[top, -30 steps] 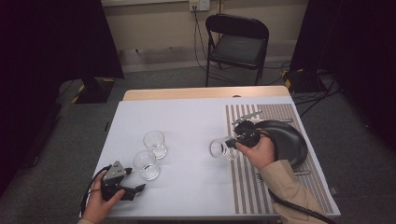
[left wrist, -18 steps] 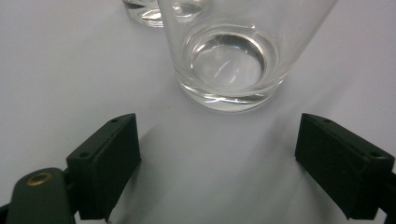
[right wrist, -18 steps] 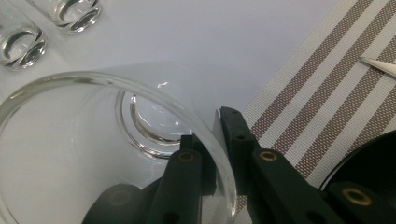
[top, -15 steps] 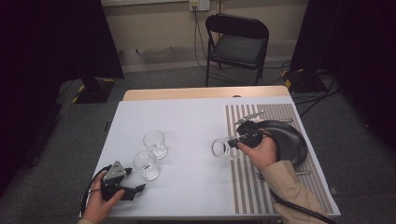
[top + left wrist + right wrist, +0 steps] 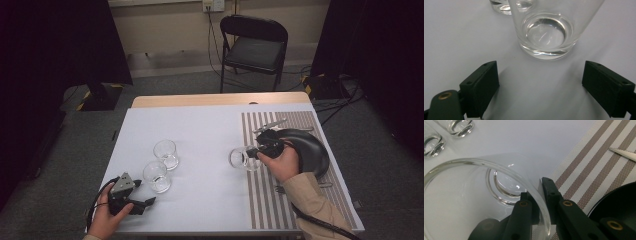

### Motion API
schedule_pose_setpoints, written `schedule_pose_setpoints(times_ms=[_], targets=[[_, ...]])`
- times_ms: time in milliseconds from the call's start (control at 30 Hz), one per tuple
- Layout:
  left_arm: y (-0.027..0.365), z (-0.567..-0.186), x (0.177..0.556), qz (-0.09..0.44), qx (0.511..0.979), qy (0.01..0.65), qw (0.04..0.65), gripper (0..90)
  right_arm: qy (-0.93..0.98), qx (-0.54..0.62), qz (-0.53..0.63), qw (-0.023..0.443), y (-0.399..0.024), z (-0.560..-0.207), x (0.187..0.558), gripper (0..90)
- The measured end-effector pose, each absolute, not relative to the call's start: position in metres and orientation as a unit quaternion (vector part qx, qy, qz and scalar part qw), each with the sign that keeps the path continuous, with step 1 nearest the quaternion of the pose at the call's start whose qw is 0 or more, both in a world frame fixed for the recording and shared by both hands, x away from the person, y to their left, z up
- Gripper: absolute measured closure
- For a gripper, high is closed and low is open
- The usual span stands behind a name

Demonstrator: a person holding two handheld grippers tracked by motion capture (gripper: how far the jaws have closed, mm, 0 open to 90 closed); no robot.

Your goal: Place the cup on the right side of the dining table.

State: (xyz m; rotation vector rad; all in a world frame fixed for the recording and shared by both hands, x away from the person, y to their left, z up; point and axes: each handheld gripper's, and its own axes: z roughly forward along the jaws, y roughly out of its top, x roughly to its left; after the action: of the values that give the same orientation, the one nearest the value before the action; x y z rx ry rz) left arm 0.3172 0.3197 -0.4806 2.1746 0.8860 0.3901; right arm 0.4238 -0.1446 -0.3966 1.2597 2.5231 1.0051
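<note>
Beside the striped placemat (image 5: pixel 300 150), at its left edge, my right gripper (image 5: pixel 540 195) pinches the wall of a tilted glass (image 5: pixel 240 158), one jaw inside the rim, one outside. Well left of the placemat, my left gripper (image 5: pixel 541 82) sits spread wide, empty, just short of a nearer standing glass (image 5: pixel 549 30).

Two glasses (image 5: pixel 161 164) stand left of the striped mat (image 5: pixel 292 165).

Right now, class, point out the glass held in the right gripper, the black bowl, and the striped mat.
held glass (image 5: pixel 239 158), high view, on its clear side wall
black bowl (image 5: pixel 312 150), high view, on its dark rim
striped mat (image 5: pixel 584 170), right gripper view, on a brown stripe
</note>
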Motion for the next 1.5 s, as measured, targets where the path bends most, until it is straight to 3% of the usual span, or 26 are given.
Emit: schedule_pose_setpoints(times_ms=[1500], targets=[[0.32, -0.481, 0.317, 0.152, 0.848, 0.346, 0.372, 13.1, 0.823, 0.456, 0.329, 0.084, -0.163, -0.404, 0.445, 85.4]])
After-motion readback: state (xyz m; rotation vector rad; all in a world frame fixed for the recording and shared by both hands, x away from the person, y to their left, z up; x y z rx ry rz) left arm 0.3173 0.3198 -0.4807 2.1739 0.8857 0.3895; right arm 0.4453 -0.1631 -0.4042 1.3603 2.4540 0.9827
